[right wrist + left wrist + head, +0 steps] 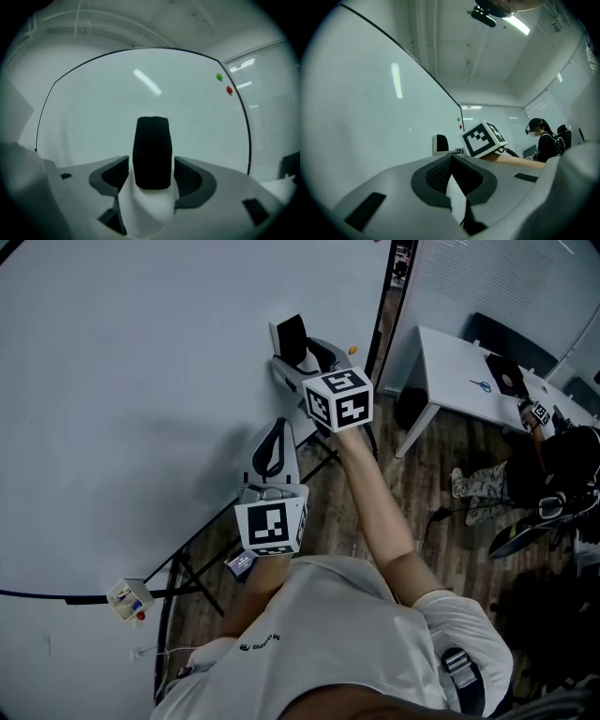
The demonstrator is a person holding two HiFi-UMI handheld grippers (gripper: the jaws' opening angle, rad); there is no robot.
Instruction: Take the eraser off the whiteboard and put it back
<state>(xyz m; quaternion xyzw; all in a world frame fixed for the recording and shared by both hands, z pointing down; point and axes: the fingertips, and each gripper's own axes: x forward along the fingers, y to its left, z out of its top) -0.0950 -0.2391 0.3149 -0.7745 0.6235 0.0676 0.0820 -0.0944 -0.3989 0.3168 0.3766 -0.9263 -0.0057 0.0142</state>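
Observation:
The black eraser (292, 338) sits flat against the whiteboard (141, 381) near its right edge. My right gripper (302, 357) is level and reaches around it. In the right gripper view the eraser (151, 152) stands upright between the two dark pads (112, 176) with a thin gap on each side, so the right gripper (151, 164) is open. My left gripper (278, 425) hangs lower along the board, apart from the eraser, with nothing in it. Its tips meet in the left gripper view, so the left gripper (451, 157) is shut.
A green magnet (219, 77) and a red magnet (229, 90) stick near the board's right edge. The board's black stand legs (187, 577) run below it. A white table (459, 371) and a seated person (562, 465) are to the right on the wooden floor.

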